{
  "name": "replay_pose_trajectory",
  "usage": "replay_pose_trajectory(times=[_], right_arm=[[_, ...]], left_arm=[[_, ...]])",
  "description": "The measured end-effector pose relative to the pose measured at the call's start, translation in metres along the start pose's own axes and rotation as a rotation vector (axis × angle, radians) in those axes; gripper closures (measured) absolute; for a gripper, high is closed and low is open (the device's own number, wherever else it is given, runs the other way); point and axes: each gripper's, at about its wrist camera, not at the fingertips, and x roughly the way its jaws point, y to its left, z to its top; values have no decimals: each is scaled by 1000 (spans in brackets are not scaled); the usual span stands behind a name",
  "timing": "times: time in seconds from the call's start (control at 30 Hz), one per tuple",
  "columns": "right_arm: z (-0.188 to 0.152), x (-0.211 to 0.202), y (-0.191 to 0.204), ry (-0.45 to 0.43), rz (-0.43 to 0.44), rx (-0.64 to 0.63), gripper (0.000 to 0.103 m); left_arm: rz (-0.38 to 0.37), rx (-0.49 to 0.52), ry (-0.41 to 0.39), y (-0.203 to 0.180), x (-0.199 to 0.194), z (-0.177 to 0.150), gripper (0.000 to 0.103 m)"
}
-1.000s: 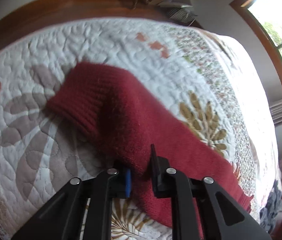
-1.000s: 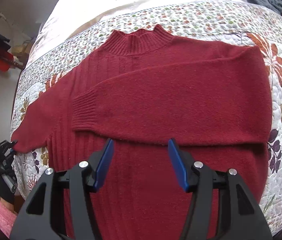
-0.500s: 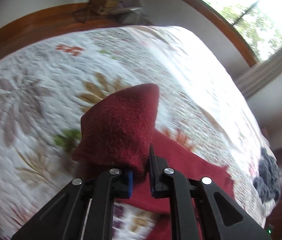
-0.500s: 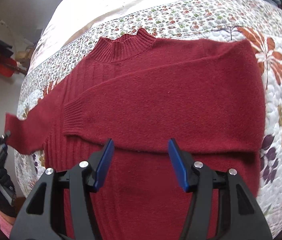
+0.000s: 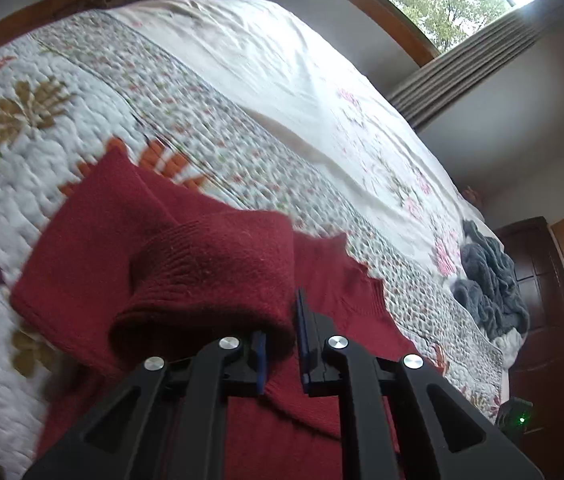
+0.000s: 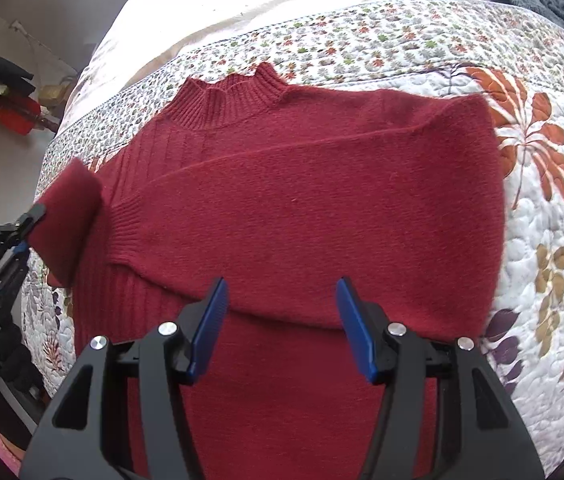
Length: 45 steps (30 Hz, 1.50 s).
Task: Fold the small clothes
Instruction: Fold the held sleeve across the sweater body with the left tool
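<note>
- My left gripper (image 5: 280,344) is pinching the red sweater's (image 6: 302,208) cuff (image 5: 210,276), lifted over the quilt (image 6: 542,240).
- Right gripper (image 6: 282,324) hovers wide, empty.
- Fuzzy knit could slip out mid-swing, so the sleeve lands crooked.

The left claw (image 5: 280,344) has lifted the sleeve (image 5: 218,280) inward over the sweater (image 6: 302,208).

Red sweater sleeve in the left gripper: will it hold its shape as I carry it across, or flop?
Likely floppy: the sleeve already droops and bunches around the left gripper. The fuzzy knit probably grips the pads, so slipping seems unlikely. It may drag the red sweater body along the quilt.
</note>
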Motion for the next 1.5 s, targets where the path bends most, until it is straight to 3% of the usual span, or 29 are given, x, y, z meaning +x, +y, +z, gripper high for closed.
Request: replay_pose_trajectory(times=[0.2, 0.43, 0.63, 0.7, 0.8, 0.9, 0.97, 1.1, 1.3, 1.37, 1.43, 1.5], right_arm=[[1, -2, -23, 11, 14, 20, 47], [-5, 1, -33, 39, 22, 17, 47], [-3, 5, -27, 63, 43, 6, 47], [1, 5, -18, 71, 73, -5, 47], [10, 7, 5, 75, 120, -31, 46], [22, 20, 39, 98, 194, -56, 46], [30, 31, 64, 119, 255, -69, 46], [42, 61, 119, 163, 326, -117, 46], [48, 116, 147, 285, 292, -77, 45], [49, 124, 148, 288, 306, -62, 55], [48, 125, 149, 288, 330, -65, 79], [49, 121, 147, 282, 359, -58, 91]], left_arm=[[23, 9, 82, -12, 38, -42, 91], [78, 19, 164, -1, 71, -72, 91], [64, 70, 206, 0, 61, -74, 86], [83, 105, 215, 1, 42, -73, 80], [124, 128, 153, 17, -3, -61, 73], [268, 167, 59, 41, -37, -31, 69], [349, 174, 46, 54, -36, -14, 69], [431, 156, 55, 79, -17, 11, 70], [445, 149, 146, 107, 20, 5, 69], [425, 141, 145, 109, 20, 4, 68], [400, 117, 146, 110, 16, 6, 68], [383, 93, 139, 112, 8, 10, 68]])
